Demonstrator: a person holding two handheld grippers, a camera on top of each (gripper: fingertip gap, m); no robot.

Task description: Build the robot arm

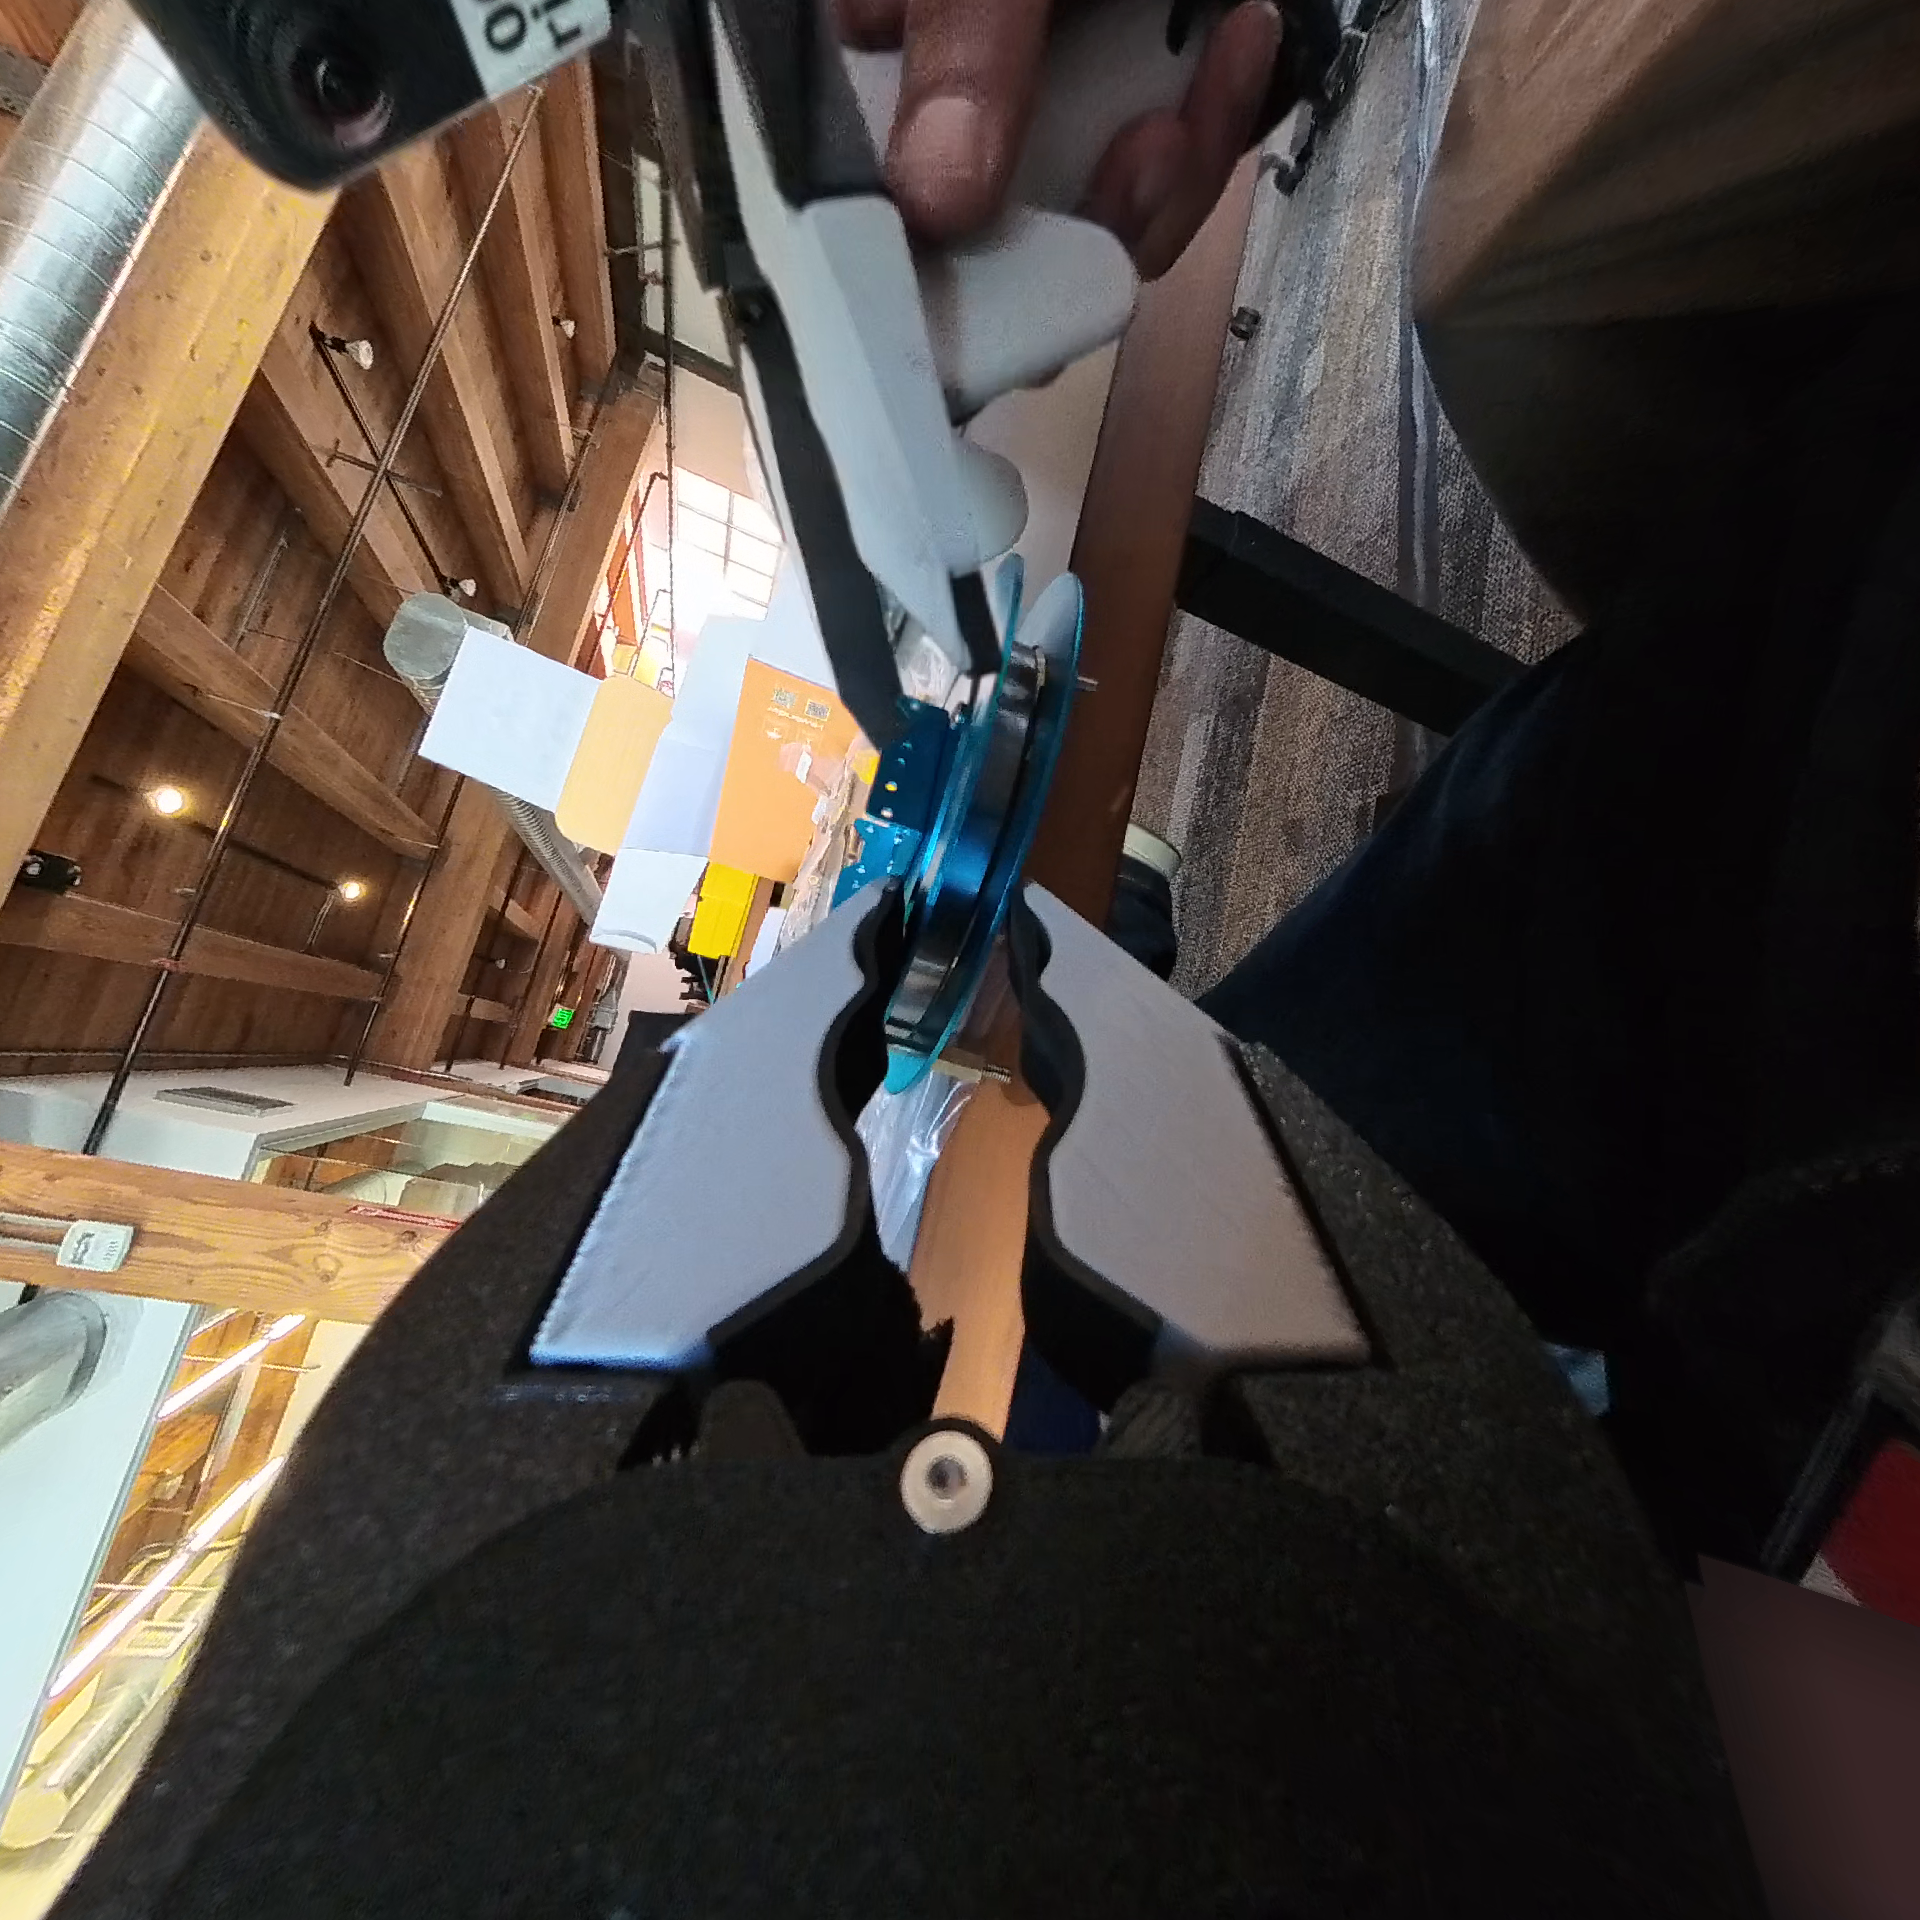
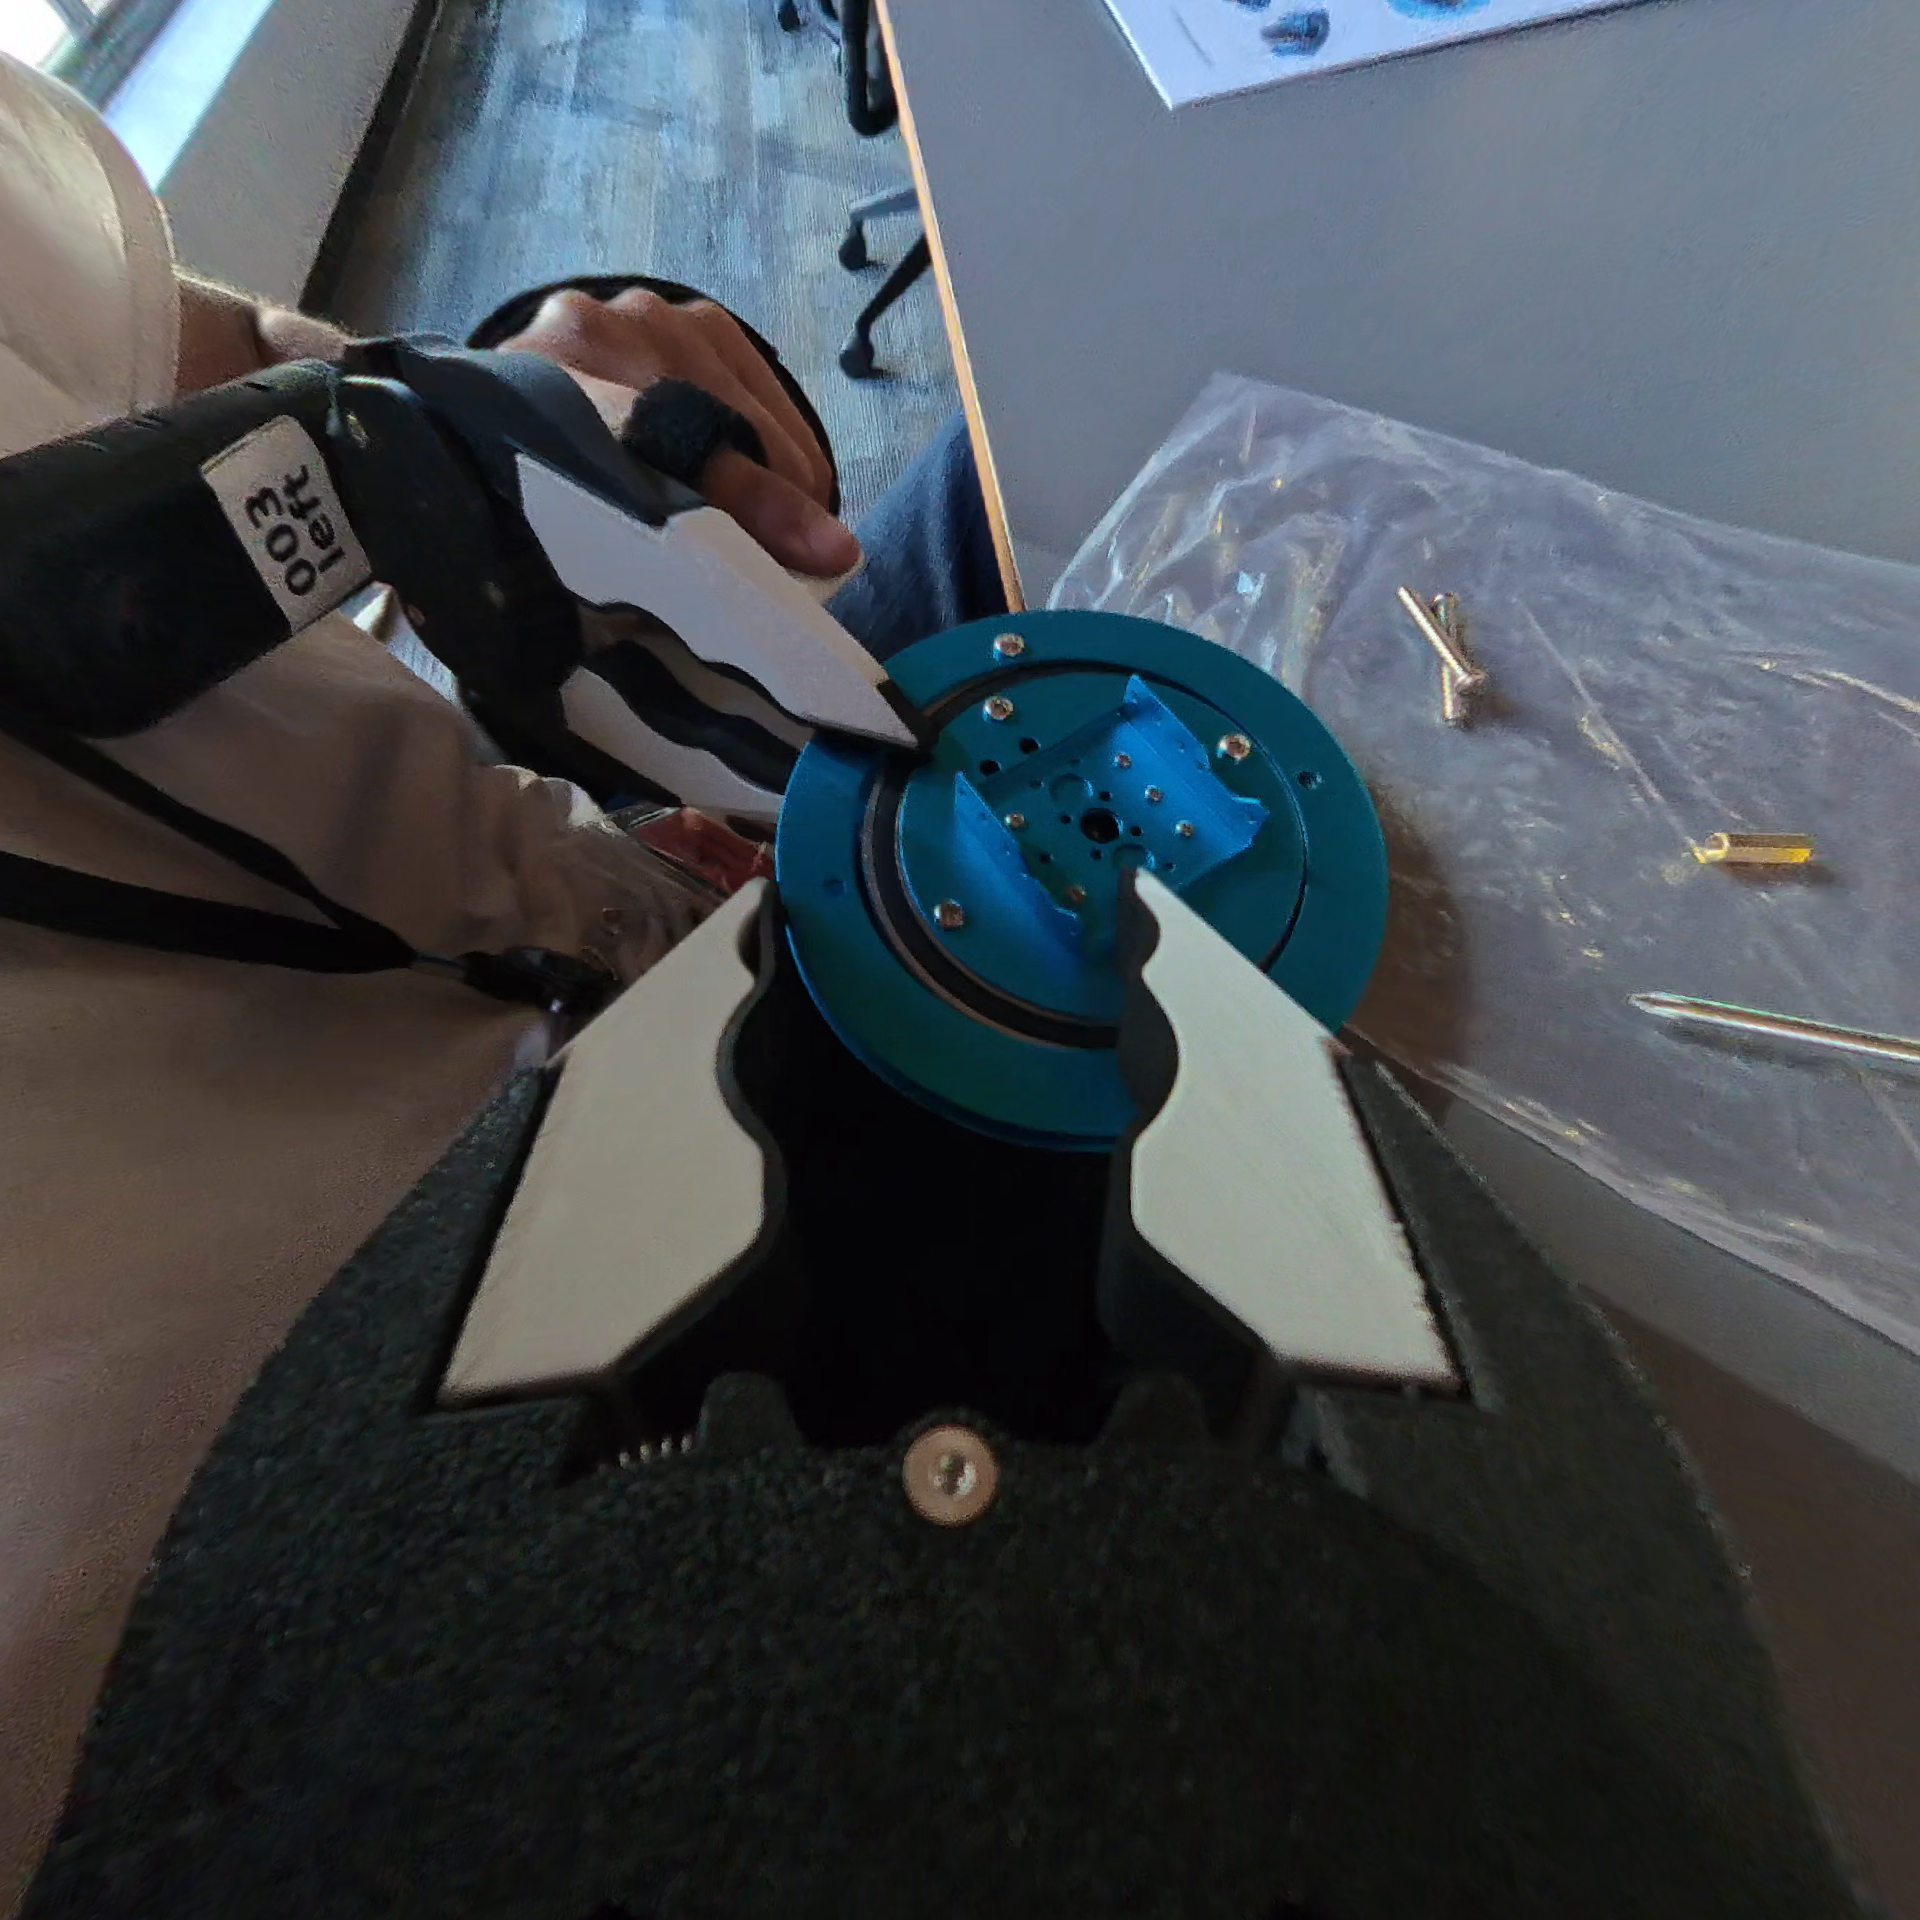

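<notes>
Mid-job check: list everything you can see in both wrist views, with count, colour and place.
Round metal assembly: one, blue, off the table edge, gripped at its rim by both tools.
U-shaped bracket: one, blue, screwed to the assembly's centre.
Plastic bag: one, clear, flat on the table.
Screws: two, silver, crossed on the bag.
Standoff: one, brass, on the bag.
Pin: one, silver, on the bag.
Paper sheet: one, white with blue prints, far table corner.
Table: one, grey top, wood edge.
Office chair: one, black base, on the floor.
Left tool: shut on the assembly.
Right tool: shut on the assembly.
</notes>
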